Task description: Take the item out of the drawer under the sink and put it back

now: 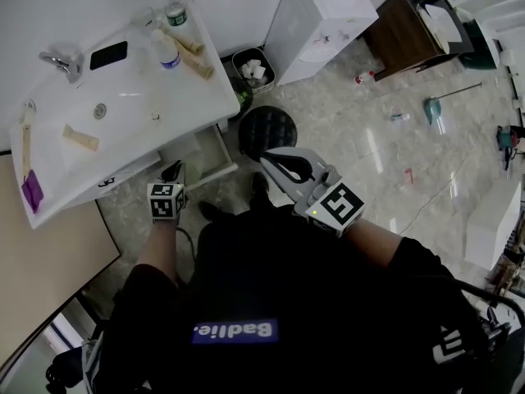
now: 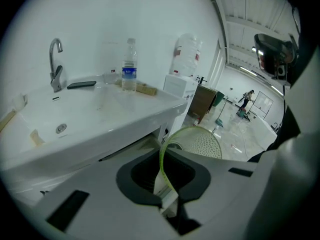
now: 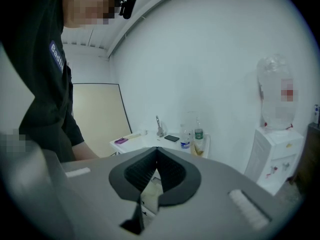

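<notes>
- Gripping a round pale-green plastic mesh disc (image 2: 200, 143) by its rim, the left gripper (image 2: 165, 191) has its fingers nearly together, clamped on that thin edge.
- The disc is out of the drawer. It hangs in the air in front of the white sink worktop (image 2: 100, 119) and touches nothing but the fingers.
- The white pull-out drawer (image 1: 215, 150) under the sink stands open, just beside the left gripper in the head view. That view does not show the disc clearly.
- The right gripper (image 3: 156, 150) is raised well apart from the sink, with its fingers together at the tips and nothing between them.
- Handling, as a judgement: the disc looks light and thin. The perforated middle probably flexes, and the green rim is the stiffer part, so the rim is the sound place to hold. A grip at one edge lets it swing or twist.
- Orientation: the disc stands on edge. Its rim rises away from the fingers and arcs over to the right, and its dotted face is turned up and rightward.
- Being round, it has no strong long axis. It reaches straight forward from the fingers.
</notes>
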Available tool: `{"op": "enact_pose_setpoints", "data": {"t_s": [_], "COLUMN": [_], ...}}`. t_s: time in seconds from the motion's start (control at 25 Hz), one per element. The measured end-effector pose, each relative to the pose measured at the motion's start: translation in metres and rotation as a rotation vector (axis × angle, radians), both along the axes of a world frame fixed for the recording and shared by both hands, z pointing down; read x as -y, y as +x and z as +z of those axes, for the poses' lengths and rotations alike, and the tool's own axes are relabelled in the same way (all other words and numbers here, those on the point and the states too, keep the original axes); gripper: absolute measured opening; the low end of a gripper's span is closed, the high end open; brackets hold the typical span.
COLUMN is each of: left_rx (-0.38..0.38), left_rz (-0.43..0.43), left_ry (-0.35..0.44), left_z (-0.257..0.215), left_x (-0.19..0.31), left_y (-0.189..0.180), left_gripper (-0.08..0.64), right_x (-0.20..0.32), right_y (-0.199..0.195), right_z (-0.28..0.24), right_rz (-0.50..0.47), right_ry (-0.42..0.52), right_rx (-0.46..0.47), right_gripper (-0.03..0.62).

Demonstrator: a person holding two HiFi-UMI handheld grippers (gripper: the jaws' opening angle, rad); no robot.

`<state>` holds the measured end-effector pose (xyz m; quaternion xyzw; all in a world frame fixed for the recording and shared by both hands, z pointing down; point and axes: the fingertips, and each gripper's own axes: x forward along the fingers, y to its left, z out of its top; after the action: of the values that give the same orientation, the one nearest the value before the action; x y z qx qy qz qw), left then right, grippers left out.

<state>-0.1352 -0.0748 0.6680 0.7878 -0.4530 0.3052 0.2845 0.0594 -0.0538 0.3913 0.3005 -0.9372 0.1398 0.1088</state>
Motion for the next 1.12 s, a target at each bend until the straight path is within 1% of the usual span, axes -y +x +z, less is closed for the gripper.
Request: {"op": "enact_pose_setpoints", "data": {"t_s": [0.16,0.28,0.36,0.48,0.64,0.76,0.92,1.12], "left_rx": [0.032,0.064,0.083,0.098,0.122,0.136,0.160,0.179], "left_rz": [0.006,0.026,0.023,-0.001,-0.020,-0.059,-0.088,-0.126], "left_ry": [-0.047,-0.085,-0.119,-0.169,-0.214,-0.248,-0.297,-0.349], "left_z": [0.025,0.049,0.069,0.095,0.123,0.142,0.162,0.186], "left_x": [0.010,0.016,0.018,0.016,0.017,0.021,0.024,0.025], "left_y": [0.004,0.008,0.006,0.001,-0.004,-0.009,-0.012,-0.020], "left_gripper": [0.021,0.021,0.021,0.021,0.021,0.021,0.021,0.023], "right_x": [0.005,0.006,0.008,0.007,0.002,-0.002,-0.005,-0.005], "right_y": [0.014,0.023,0.029,0.037,0.046,0.050,0.051,0.051], "right_z": [0.004,0.013,0.018,0.028,0.043,0.054,0.066,0.072], "right_rz": [0.034,0.067,0.083,0.103,0.128,0.139,0.142,0.126], "right_ry": [-0.010,-0.038,-0.051,-0.079,-0.121,-0.149,-0.182,-0.197], "right_rx": [-0.017,-0.025,-0.038,-0.061,-0.079,-0.091,-0.102,-0.123], "right_gripper": [-0.006,-0.006,-0.006,-0.006,-0.006,-0.006,-0.006,-0.006]}}
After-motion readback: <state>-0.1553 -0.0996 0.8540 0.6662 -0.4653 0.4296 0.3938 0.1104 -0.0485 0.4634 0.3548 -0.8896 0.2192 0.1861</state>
